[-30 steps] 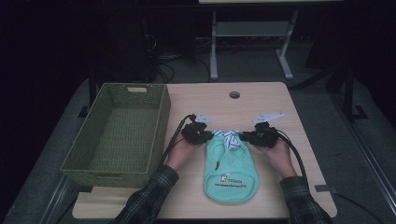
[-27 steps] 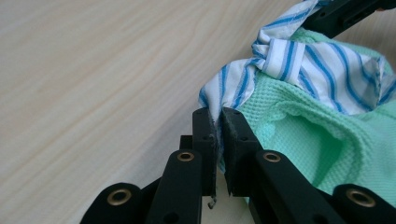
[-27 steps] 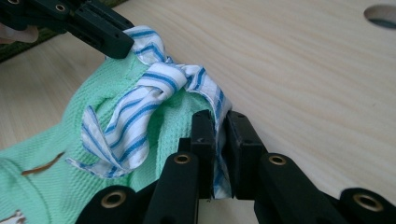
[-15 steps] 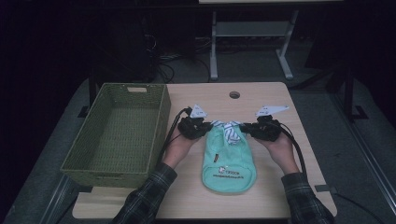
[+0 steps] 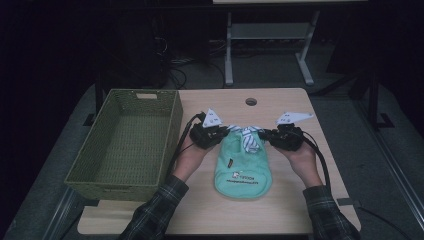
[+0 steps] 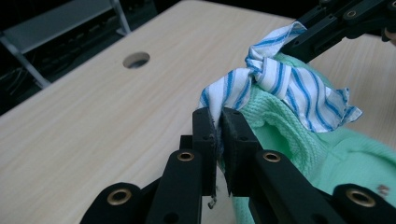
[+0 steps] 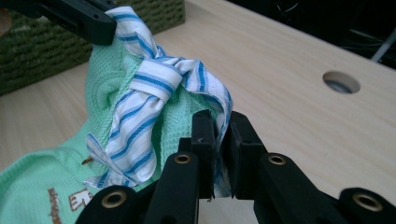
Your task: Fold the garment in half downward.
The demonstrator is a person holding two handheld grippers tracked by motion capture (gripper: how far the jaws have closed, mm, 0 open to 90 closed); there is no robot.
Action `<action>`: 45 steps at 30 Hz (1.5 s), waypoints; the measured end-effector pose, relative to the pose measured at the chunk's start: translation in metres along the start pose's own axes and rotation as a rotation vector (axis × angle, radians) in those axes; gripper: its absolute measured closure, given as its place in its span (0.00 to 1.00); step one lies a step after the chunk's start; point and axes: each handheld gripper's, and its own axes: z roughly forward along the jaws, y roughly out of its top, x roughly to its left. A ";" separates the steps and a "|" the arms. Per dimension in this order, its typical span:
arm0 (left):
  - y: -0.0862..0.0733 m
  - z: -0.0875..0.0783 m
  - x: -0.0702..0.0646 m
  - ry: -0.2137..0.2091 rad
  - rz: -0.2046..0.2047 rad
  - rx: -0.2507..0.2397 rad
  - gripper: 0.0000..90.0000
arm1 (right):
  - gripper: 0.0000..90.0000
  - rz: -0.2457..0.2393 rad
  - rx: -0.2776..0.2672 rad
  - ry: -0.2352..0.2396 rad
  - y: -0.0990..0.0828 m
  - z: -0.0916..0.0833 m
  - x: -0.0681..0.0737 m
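left tongs (image 6: 218, 122) | right tongs (image 7: 219, 122) | both clamped on waffle-knit mint bib (image 5: 243, 167), striped tie (image 5: 249, 138) knotted

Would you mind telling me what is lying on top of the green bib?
A blue-striped white strip, knotted, lies across the top of the green bib, with the left gripper and right gripper each clamped on an end. The bib's neckline beneath it is covered.

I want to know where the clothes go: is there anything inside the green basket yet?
No, the high view shows the green basket with a bare woven bottom, while the mint bib hangs over the table.
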 end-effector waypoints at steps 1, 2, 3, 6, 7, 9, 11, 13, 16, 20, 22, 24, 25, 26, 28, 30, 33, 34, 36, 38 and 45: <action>-0.002 0.002 -0.001 -0.002 -0.001 0.005 0.93 | 0.91 -0.004 0.004 0.000 -0.003 0.001 0.000; -0.005 0.003 -0.002 -0.007 0.001 0.012 0.93 | 0.91 -0.002 0.006 0.004 -0.007 0.003 0.001; -0.007 0.004 -0.003 -0.012 0.001 0.017 0.93 | 0.91 -0.004 0.009 0.001 -0.010 0.004 0.002; -0.010 0.005 -0.005 -0.011 0.023 0.022 0.93 | 0.91 -0.015 0.034 0.006 -0.015 0.007 0.005; -0.009 0.004 -0.004 -0.008 0.021 0.017 0.93 | 0.91 -0.020 0.033 0.004 -0.015 0.008 0.005; -0.006 0.002 -0.002 -0.002 0.016 -0.003 0.93 | 0.91 -0.027 0.020 -0.002 -0.013 0.007 0.005; -0.001 -0.002 0.000 0.009 0.012 -0.028 0.93 | 0.91 -0.024 -0.003 -0.013 -0.007 0.004 0.004; 0.004 -0.006 0.001 0.017 0.025 -0.043 0.93 | 0.91 -0.027 -0.017 -0.022 0.000 0.000 0.003; 0.010 -0.014 0.003 0.030 0.019 -0.082 0.93 | 0.91 -0.048 -0.036 -0.042 0.015 -0.006 0.002; 0.008 -0.018 -0.002 0.030 0.035 -0.082 0.93 | 0.91 -0.059 -0.043 -0.044 0.023 -0.010 0.003; 0.006 -0.020 -0.005 0.023 0.041 -0.073 0.93 | 0.91 -0.059 -0.033 -0.039 0.018 -0.007 0.005; 0.002 -0.021 -0.009 0.015 0.044 -0.070 0.93 | 0.91 -0.044 -0.029 -0.026 0.011 -0.004 0.008; -0.001 -0.022 -0.012 0.010 0.044 -0.068 0.93 | 0.90 -0.047 -0.032 -0.025 0.008 -0.004 0.009; -0.004 -0.022 -0.015 0.010 0.061 -0.058 0.93 | 0.90 -0.050 -0.030 -0.023 0.005 -0.003 0.011; -0.010 -0.022 -0.019 0.009 0.076 -0.049 0.93 | 0.90 -0.053 -0.023 -0.021 -0.001 -0.003 0.015; -0.015 -0.023 -0.022 0.004 0.068 -0.049 0.93 | 0.89 -0.054 -0.011 -0.013 -0.006 -0.003 0.018; -0.020 -0.026 -0.025 -0.001 0.065 -0.051 0.93 | 0.88 -0.053 -0.013 0.005 -0.012 -0.005 0.024; -0.022 -0.027 -0.027 -0.006 0.064 -0.053 0.93 | 0.88 -0.053 -0.009 0.007 -0.013 -0.005 0.025; -0.024 -0.030 -0.029 -0.010 0.072 -0.052 0.92 | 0.87 -0.052 -0.002 0.014 -0.015 -0.006 0.028; -0.025 -0.031 -0.030 -0.012 0.075 -0.052 0.92 | 0.87 -0.058 -0.003 0.017 -0.016 -0.008 0.030; -0.031 -0.039 -0.039 -0.043 0.057 -0.061 0.92 | 0.85 -0.047 -0.005 0.039 -0.022 -0.016 0.041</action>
